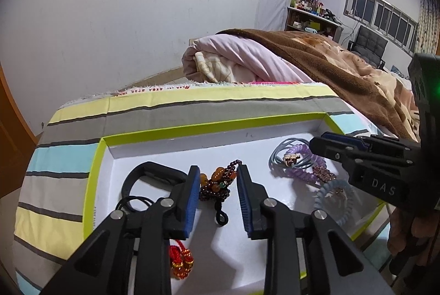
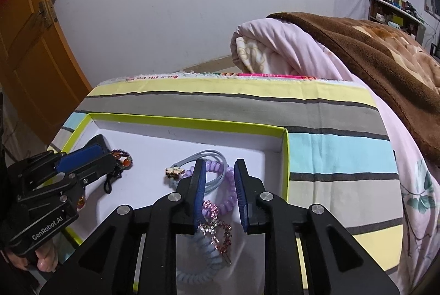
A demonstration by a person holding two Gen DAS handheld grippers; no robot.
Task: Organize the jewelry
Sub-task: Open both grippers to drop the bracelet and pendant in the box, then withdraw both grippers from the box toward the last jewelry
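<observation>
A white tray with a lime-green rim holds the jewelry. My left gripper is open, its jaws on either side of a dark red and amber bead bracelet. A black band and a red knotted charm lie to the left. My right gripper is open over a purple coil hair tie. A grey-blue elastic with a flower charm, a pink rhinestone clip and a pale blue coil tie lie near it.
The tray sits on a striped cloth over a bed corner. A rolled pink quilt and brown blanket lie behind. A wooden door stands left. Shelves stand far back.
</observation>
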